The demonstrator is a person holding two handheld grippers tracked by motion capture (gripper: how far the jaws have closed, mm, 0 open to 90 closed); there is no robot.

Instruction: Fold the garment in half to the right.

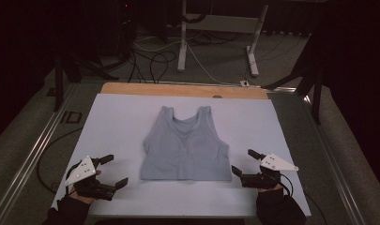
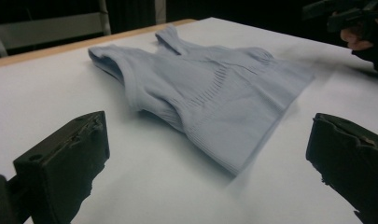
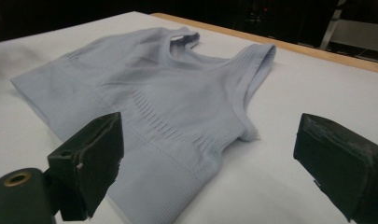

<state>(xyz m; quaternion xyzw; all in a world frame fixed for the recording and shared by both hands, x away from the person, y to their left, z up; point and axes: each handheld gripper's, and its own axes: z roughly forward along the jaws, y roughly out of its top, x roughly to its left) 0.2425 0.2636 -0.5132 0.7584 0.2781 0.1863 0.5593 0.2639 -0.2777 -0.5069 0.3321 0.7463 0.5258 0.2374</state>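
Approach stage: tank top (image 1: 185,147) flat on table (image 1: 112,122), untouched. Left gripper (image 1: 111,171) and right gripper (image 1: 240,161) flanking hem, fingers apart, empty. Next: probably pinching hem corners.

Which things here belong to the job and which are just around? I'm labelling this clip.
In the job:
- pale blue tank top, lying flat
- left gripper, jaws open
- right gripper, jaws open
- white sheet under the top

Just around:
- white desk frame behind the table
- floor cables
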